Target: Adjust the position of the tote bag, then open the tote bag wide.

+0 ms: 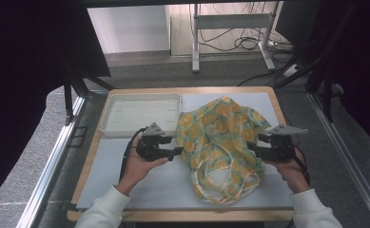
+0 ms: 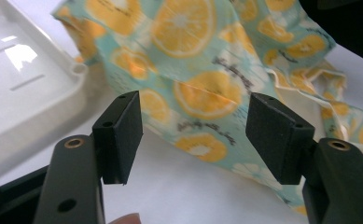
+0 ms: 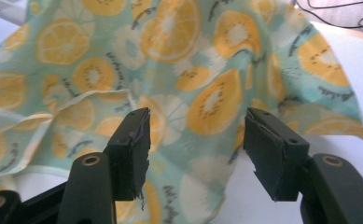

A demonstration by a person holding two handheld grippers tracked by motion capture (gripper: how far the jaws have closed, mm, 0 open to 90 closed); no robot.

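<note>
Gaping wide and holding nothing, the left gripper (image 1: 177, 152) points its jaws at the left edge of a crumpled teal cloth printed with orange citrus slices (image 1: 220, 142). The right gripper (image 1: 250, 148) is likewise spread, empty, at the cloth's right edge. The cloth lies mid-table on a white mat (image 1: 149, 183), just beside a shallow white plastic tray (image 1: 137, 114) at the back left.

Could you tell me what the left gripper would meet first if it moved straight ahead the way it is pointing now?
Most likely the crumpled teal fabric with orange-slice print, lying directly beyond the open left gripper; depth is hard to judge.
</note>
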